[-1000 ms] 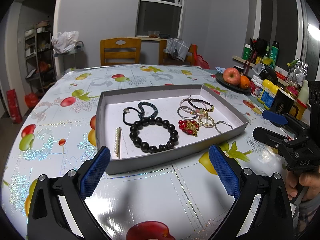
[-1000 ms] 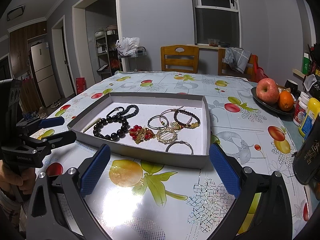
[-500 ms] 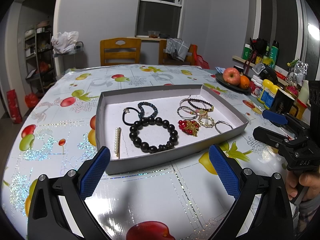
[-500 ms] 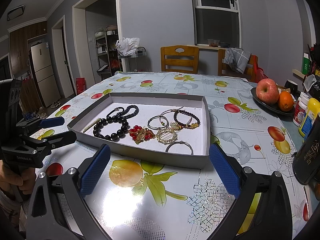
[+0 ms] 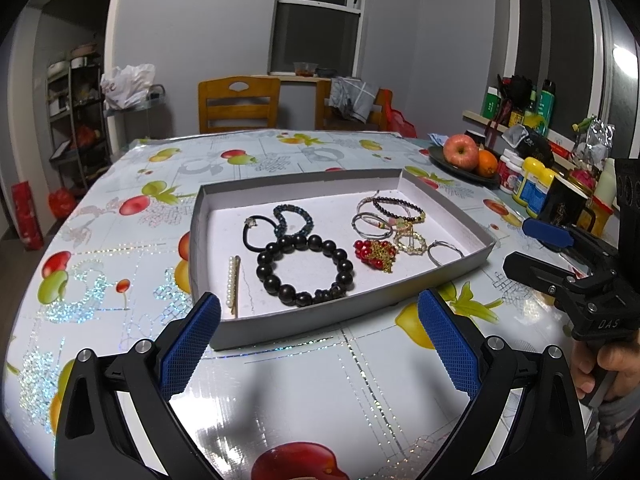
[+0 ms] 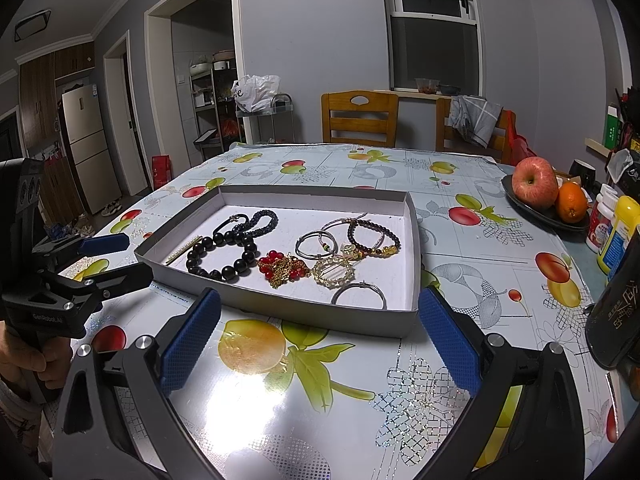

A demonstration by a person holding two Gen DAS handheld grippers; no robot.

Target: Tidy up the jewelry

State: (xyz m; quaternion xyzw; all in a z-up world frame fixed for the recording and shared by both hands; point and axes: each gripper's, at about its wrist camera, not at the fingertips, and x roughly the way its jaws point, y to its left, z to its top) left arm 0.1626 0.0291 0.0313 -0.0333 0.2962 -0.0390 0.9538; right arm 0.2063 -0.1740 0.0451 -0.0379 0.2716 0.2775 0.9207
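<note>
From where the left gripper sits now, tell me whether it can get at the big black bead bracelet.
Probably yes. The left gripper is open just short of the tray, and the black bead bracelet lies uncovered ahead. Only the low near wall stands between, so it must come in over it.

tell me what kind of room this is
Most likely a home dining area beside a kitchen: a table with a fruit-print cover, wooden chairs behind it, a fridge through the doorway, and a fruit plate.

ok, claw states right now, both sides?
Left claw: open, holding nothing, short of the tray.
Right claw: open, holding nothing.
</note>
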